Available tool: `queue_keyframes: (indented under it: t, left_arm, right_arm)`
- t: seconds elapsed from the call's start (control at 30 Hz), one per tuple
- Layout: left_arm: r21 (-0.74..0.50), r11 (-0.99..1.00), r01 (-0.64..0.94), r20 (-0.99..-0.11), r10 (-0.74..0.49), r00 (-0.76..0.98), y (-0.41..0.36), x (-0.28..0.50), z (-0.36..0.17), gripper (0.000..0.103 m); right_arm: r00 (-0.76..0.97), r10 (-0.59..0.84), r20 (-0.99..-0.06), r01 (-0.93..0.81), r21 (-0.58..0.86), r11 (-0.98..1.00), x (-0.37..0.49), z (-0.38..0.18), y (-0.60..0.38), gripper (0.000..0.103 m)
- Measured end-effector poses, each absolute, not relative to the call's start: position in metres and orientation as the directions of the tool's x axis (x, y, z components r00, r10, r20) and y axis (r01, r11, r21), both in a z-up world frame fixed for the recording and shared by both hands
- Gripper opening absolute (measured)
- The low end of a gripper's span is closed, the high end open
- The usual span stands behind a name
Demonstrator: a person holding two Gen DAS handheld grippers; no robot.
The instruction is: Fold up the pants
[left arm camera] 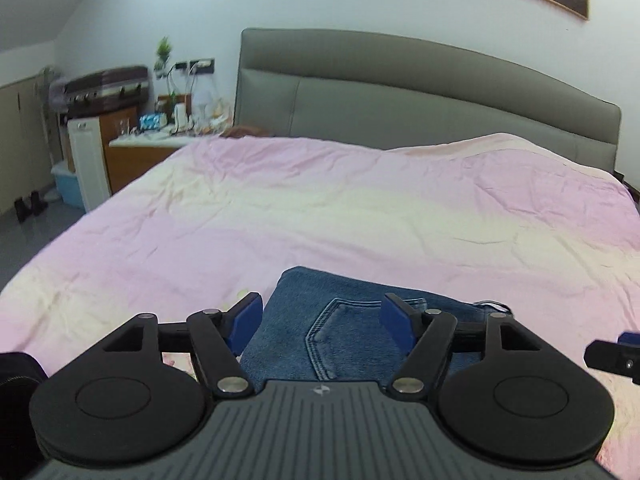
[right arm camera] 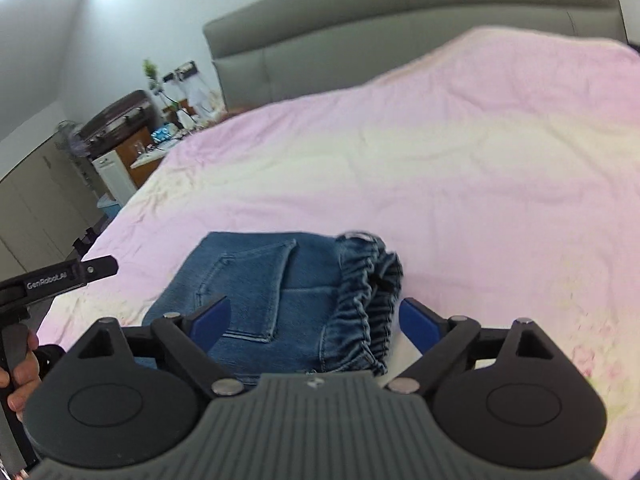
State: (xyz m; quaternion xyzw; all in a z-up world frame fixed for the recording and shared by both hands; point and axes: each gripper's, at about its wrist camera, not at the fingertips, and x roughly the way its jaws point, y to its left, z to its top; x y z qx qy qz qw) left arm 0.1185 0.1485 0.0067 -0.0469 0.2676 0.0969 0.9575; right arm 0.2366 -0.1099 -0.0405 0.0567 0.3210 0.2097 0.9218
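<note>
A pair of blue denim pants is seen lying on a wide bed covered by a pale pink bedspread, near the edge closest to the cameras. The pants are already folded into a compact, roughly rectangular bundle, with a back pocket facing up and the gathered elastic waistband bunched along the bundle's right side.

The left gripper is held just above the bundle with its blue-padded fingers spread wide and nothing between them. The right gripper is likewise held over the near edge, its fingers apart and empty. A grey padded headboard and a cluttered bedside table are visible beyond.

The denim is judged to be soft yet fairly thick and moderately heavy, so layers are likely to stay put but sag if lifted by one corner. The ruffled waistband looks springy and may unfold. A hold is best taken at the stacked edges, pinching all layers together.
</note>
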Motion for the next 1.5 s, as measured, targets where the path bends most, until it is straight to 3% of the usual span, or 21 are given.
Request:
queue_keyframes:
  t: [0.23, 0.67, 0.87, 1.5]
  left_arm:
    - [0.032, 0.99, -0.14, -0.491, 0.137, 0.86, 0.1, 0.07, 0.022, 0.089]
    - [-0.035, 0.981, -0.19, -0.529, 0.143, 0.836, 0.092, 0.02, -0.003, 0.089]
    - [-0.028, 0.984, -0.179, -0.61, 0.125, 0.783, 0.085, 0.017, -0.022, 0.089]
    - [-0.002, 0.984, -0.177, -0.625, 0.137, 0.769, 0.078, 0.017, -0.026, 0.089]
  right_arm:
    - [0.782, 0.427, -0.453, -0.437, 0.089, 0.895, 0.16, 0.003, -0.123, 0.098]
    - [0.812, 0.372, -0.449, -0.442, -0.057, 0.895, 0.104, -0.021, -0.126, 0.098]
    - [0.778, 0.378, -0.502, -0.448, -0.02, 0.894, 0.108, -0.042, -0.123, 0.098]
    - [0.771, 0.38, -0.511, -0.447, -0.011, 0.894, 0.109, -0.048, -0.125, 0.098]
